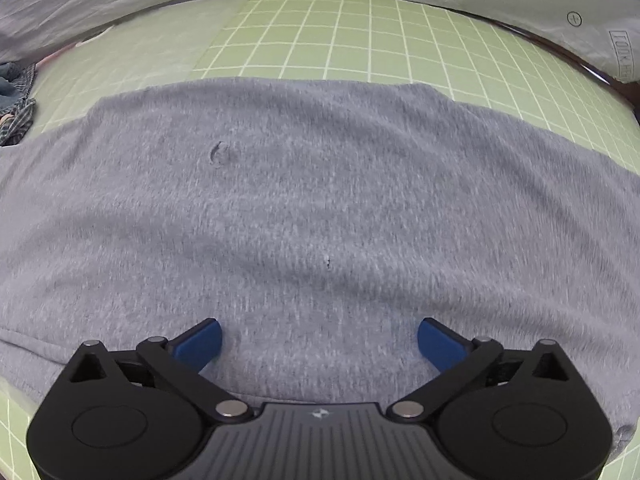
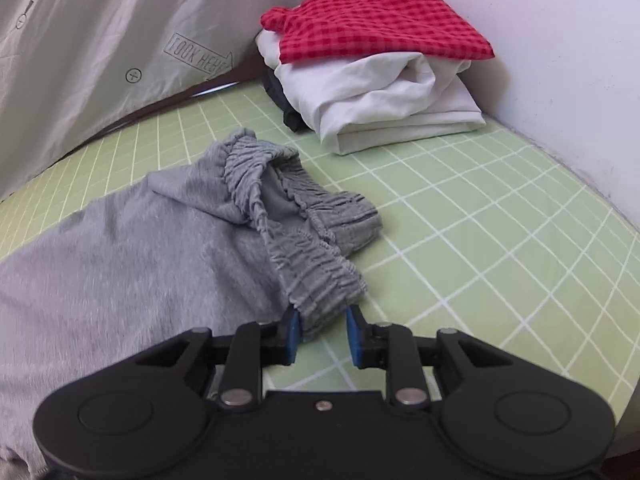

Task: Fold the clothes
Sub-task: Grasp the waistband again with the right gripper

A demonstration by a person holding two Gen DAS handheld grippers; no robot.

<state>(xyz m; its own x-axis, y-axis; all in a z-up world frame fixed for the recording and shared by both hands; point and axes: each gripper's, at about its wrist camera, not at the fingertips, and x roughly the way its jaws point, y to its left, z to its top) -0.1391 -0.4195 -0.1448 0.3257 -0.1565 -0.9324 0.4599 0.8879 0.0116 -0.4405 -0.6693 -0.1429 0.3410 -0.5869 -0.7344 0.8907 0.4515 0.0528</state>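
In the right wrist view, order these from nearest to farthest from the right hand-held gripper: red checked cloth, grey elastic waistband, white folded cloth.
1. Grey elastic waistband, between the right hand-held gripper pads.
2. White folded cloth, further back, right of centre.
3. Red checked cloth, atop the white one, farthest.

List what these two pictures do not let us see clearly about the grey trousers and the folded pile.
- Grey trousers, left wrist view: legs' ends cut off by the picture edges; cloth blurred.
- Waistband, right wrist view: the corner between the right gripper jaws is partly hidden; pad contact unclear.
- Dark garment in the pile: mostly hidden under the white cloth.
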